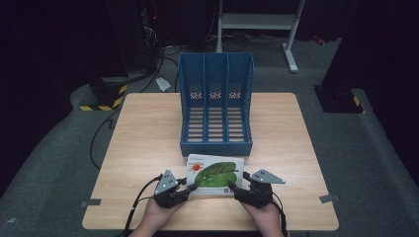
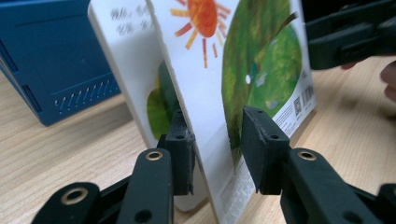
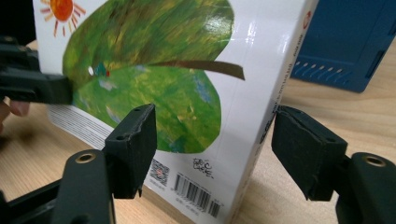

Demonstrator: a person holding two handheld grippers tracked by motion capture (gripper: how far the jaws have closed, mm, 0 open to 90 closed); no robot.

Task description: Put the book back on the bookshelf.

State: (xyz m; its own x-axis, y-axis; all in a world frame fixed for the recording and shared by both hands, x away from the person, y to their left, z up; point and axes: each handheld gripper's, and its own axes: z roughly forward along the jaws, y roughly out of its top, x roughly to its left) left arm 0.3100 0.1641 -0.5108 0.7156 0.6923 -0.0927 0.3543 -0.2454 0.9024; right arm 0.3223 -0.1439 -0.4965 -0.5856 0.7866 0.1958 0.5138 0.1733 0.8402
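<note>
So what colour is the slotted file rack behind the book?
Blue slotted plastic file rack, best in the high view.

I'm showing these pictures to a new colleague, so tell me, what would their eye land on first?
Probably the picture book with its big green leaf and orange sun, lying at the near edge of the wooden table, between the two grippers. The left gripper is clamped on its cover, while the right gripper straddles the spine with its jaws apart. Just behind stands a blue three-slot file rack.
</note>
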